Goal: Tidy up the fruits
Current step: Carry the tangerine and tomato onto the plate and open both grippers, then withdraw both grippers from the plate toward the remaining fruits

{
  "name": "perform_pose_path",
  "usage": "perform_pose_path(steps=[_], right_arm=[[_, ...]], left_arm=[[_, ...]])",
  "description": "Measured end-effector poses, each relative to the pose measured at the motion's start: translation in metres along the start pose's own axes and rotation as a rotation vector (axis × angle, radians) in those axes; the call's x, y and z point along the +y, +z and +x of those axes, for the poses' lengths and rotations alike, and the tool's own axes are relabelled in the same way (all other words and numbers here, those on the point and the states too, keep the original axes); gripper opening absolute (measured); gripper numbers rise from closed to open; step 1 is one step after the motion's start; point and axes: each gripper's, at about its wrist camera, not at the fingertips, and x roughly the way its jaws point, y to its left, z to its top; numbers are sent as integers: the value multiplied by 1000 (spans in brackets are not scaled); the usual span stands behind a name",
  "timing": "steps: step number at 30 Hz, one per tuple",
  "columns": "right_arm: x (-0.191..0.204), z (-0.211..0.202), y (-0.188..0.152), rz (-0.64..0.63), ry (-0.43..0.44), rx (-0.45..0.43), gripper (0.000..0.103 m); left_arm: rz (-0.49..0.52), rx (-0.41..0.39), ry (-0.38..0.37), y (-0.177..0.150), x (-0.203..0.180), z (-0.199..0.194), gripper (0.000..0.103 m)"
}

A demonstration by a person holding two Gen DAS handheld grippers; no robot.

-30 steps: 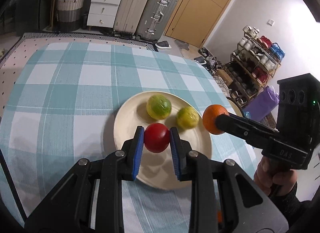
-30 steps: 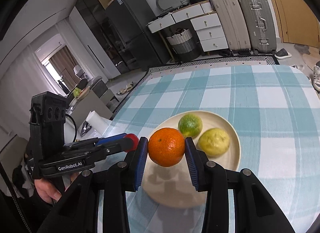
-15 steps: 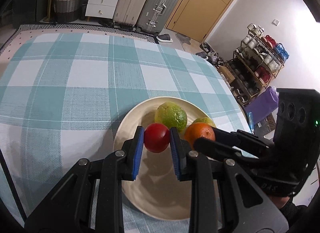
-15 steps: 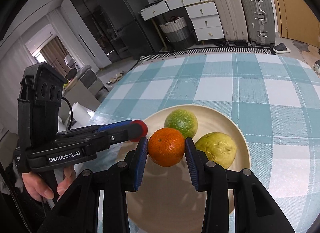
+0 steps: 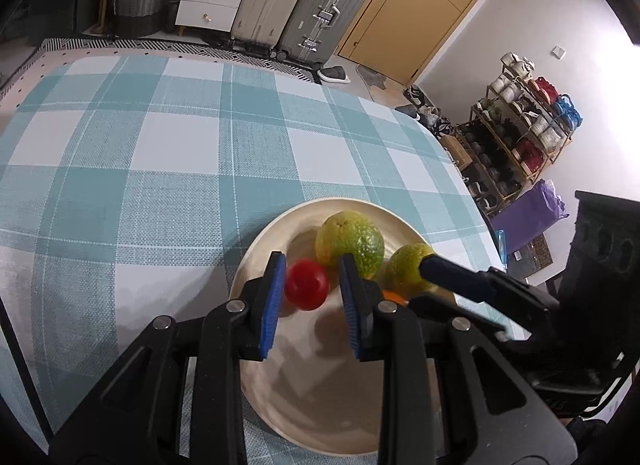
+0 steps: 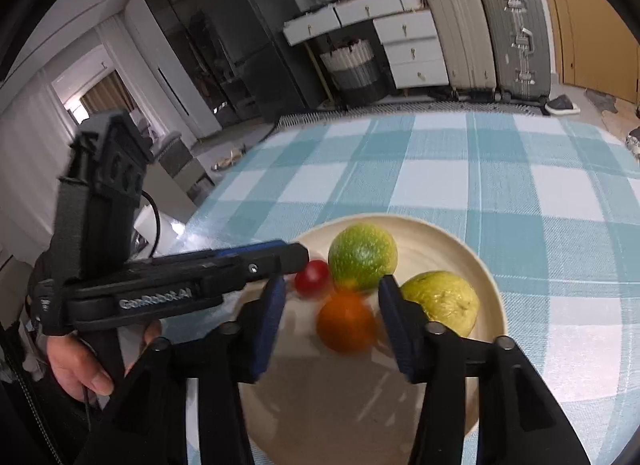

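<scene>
A cream plate sits on the blue checked tablecloth. On it lie a green citrus and a yellow-green fruit. My left gripper is open over the plate; the small red fruit is blurred between its pads, loose. My right gripper is open; the orange is blurred between its spread pads, touching neither. In the left wrist view only a sliver of the orange shows.
The checked tablecloth spreads far and left of the plate. Suitcases, white drawers and a basket stand beyond the table's far edge. A shelf rack stands at the right. The table edge runs close on the right of the plate.
Both grippers have opened over the plate. The red fruit and the orange have left the pads and are blurred in motion. Both grippers moved lower and closer to the plate.
</scene>
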Motion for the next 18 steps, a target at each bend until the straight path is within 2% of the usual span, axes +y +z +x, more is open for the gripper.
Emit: perform_pose_path(steps=[3,5,8,12,18], right_arm=[[1,-13,1,11,7,-33,53],[2,-19,1,15,-1,-42,53],[3,-32,-1,18,-14,-55,55],[4,-51,-8,35,-26,-79,65],[8,-73,-23,48,-44,-92,65]], left_arm=[[0,-12,13,0,-3,-8,28],[-9,-33,11,-2,-4,-17,39],[-17,-50,21,-7,-5,-33,49],[8,-58,53,-18,-13,-53,50],[41,-93,100,-41,-30,-85,60]])
